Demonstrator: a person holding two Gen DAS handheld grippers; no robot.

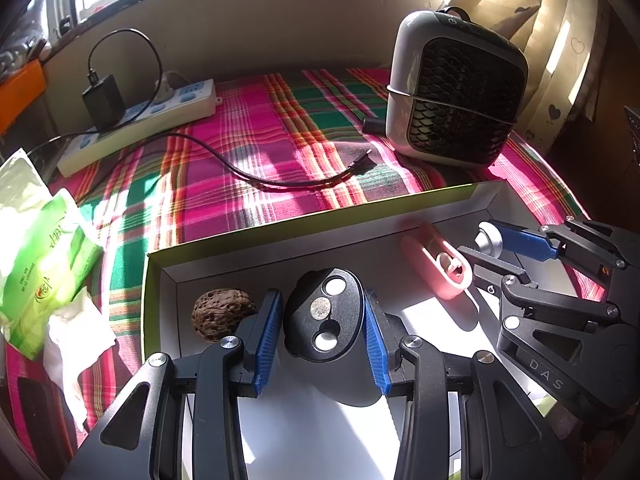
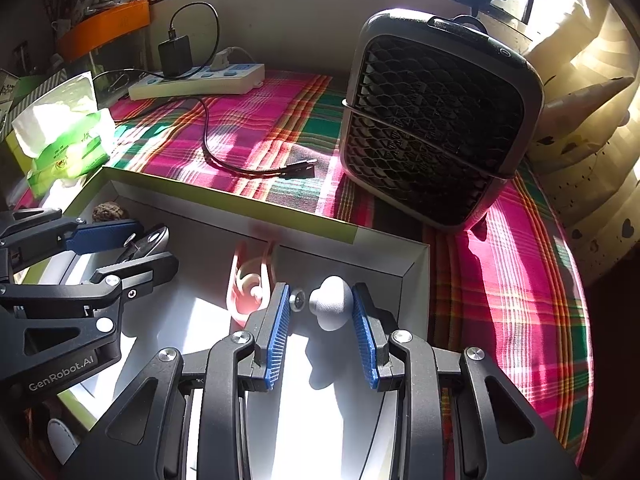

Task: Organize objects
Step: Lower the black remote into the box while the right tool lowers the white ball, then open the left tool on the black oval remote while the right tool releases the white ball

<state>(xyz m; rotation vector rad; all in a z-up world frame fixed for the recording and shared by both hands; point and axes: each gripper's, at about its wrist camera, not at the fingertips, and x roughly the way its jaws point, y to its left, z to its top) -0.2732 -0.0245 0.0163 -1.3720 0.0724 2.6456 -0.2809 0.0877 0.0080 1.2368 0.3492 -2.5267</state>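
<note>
Both grippers are over an open white box [image 1: 256, 246] with a green rim on the plaid cloth. My left gripper [image 1: 322, 330] is shut on a black oval plate with round metal discs [image 1: 325, 314], held above the box floor. A brown walnut [image 1: 222, 314] lies in the box just left of it. My right gripper [image 2: 322, 330] is shut on a small grey knob-shaped part [image 2: 331, 304]; it also shows in the left wrist view [image 1: 490, 240]. A pink oblong case [image 1: 438, 266] lies against the box's far wall between the two grippers.
A grey fan heater [image 2: 436, 120] stands behind the box at the right. A white power strip [image 1: 140, 120] with a black charger and a loose black cable [image 1: 256, 174] lie at the back left. A green tissue pack [image 1: 44, 256] sits left of the box.
</note>
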